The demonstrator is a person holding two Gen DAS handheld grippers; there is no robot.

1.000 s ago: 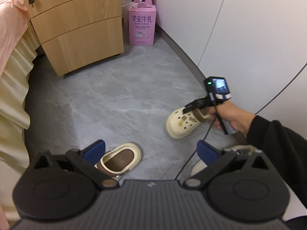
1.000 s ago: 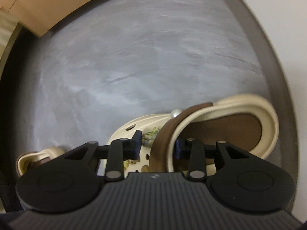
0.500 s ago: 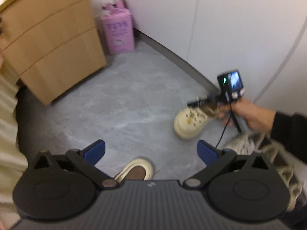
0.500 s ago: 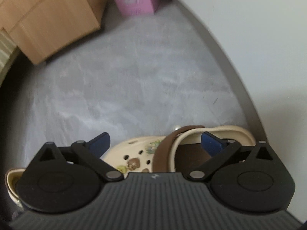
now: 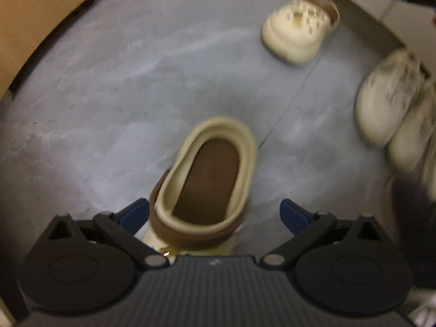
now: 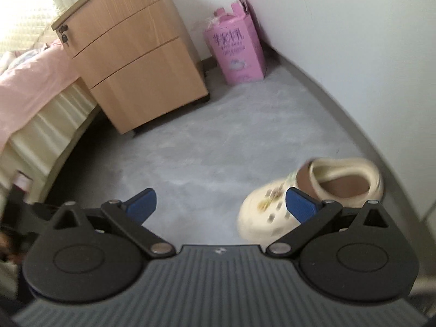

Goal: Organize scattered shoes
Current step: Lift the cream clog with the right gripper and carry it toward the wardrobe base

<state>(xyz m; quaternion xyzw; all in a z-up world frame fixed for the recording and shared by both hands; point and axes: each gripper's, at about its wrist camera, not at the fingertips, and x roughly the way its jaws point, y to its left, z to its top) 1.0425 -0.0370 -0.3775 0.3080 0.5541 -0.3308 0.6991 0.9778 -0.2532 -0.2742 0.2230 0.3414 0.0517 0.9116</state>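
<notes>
1. One cream clog (image 6: 313, 199) sits by the wall beside sneakers (image 5: 387, 100).
2. Second clog (image 5: 207, 182) mid-floor, between spread left claw (image 5: 215, 212) fingers, ungrasped.
3. Right claw (image 6: 220, 201) spread, empty.

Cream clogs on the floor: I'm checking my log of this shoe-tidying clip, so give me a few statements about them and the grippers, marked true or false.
1. The left gripper is open, with a cream clog between its fingers. True.
2. The right gripper is shut on the charm clog. False: it is open and holds nothing.
3. The charm clog lies near the wall. True.
4. The pink carton lies flat. False: it stands upright by the wooden cabinet.
</notes>
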